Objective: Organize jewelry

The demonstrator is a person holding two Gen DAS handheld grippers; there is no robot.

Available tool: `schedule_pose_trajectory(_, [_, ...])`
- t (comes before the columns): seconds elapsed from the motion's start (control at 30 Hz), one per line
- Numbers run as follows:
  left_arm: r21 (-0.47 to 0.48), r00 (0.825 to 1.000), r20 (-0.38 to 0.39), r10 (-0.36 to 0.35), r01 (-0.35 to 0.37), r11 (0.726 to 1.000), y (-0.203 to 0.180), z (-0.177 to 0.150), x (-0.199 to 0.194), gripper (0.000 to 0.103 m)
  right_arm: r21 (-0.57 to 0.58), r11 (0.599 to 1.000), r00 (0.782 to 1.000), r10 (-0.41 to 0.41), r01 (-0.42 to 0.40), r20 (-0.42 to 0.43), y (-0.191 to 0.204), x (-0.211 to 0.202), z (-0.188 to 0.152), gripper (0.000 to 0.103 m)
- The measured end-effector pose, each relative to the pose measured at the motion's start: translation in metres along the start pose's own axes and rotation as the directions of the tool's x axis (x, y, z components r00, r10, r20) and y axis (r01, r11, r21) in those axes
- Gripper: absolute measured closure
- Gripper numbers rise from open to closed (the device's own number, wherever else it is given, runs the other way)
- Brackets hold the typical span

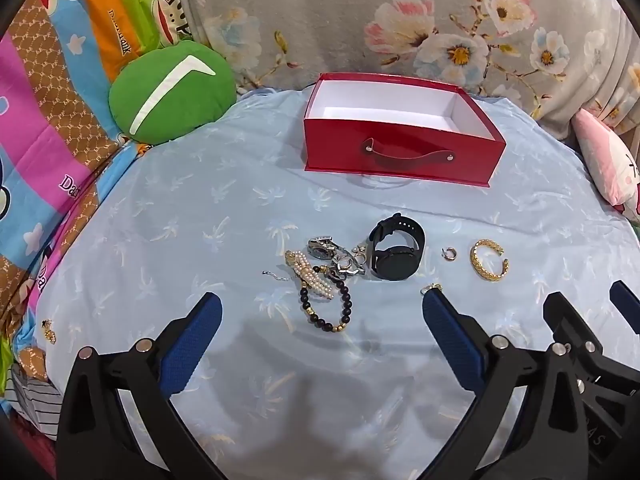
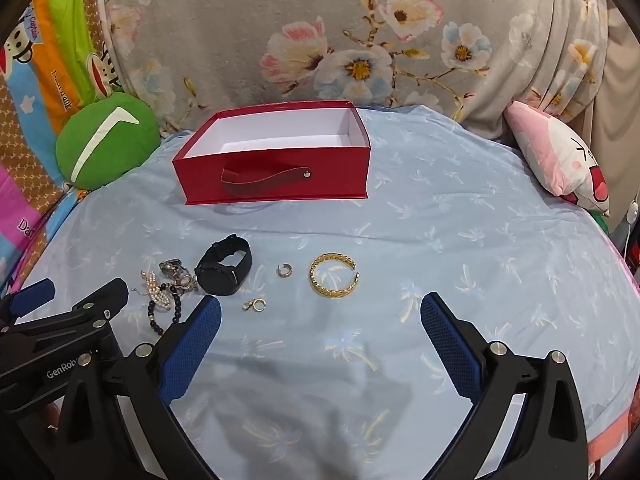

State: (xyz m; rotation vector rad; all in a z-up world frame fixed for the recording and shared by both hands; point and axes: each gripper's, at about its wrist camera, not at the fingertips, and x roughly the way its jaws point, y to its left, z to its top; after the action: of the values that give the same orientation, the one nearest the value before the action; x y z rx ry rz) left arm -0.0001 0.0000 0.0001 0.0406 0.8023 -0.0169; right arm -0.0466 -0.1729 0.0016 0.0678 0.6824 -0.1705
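Both the left gripper (image 1: pixel 322 312) and right gripper (image 2: pixel 320 312) hover with jaws spread wide, holding nothing, above the light blue sheet (image 1: pixel 200 208). The jewelry lies between grippers and the red box (image 1: pixel 400 152): a tangled cluster with bead bracelet (image 1: pixel 326 308), black watch (image 1: pixel 394 248), small hoop earring (image 2: pixel 285 270), gold bangle (image 2: pixel 334 280). A green cushion (image 1: pixel 172 92) sits left of the box, a pink pillow (image 2: pixel 560 160) to its right.

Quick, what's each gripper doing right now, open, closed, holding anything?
Left gripper: open, holding nothing, above the blue sheet.
Right gripper: open, holding nothing, just short of the gold bangle.
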Motion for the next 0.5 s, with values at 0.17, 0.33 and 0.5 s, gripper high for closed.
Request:
schedule_pose_trajectory(0.17, [0.002,1.000,0.004,-0.001,0.001,1.000,-0.0013,-0.0002,0.0004,0.005,-0.001,1.000,1.000,-0.003,0.003,0.008,-0.0001,-0.0034,-0.0006,0.005])
schedule_pose_trajectory(0.33, [0.001,1.000,0.004,-0.003,0.003,1.000,0.0026,0.0023,-0.0042,0.005,0.001,1.000,1.000,-0.008,0.008,0.002,0.0009,-0.0028,0.0006,0.005])
schedule_pose_trajectory(0.5, [0.001,1.000,0.005,-0.001,0.001,1.000,0.0019,0.0018,-0.0044,0.005,0.003,1.000,1.000,0.004,-0.004,0.018,-0.0008,-0.0014,-0.0009,0.005])
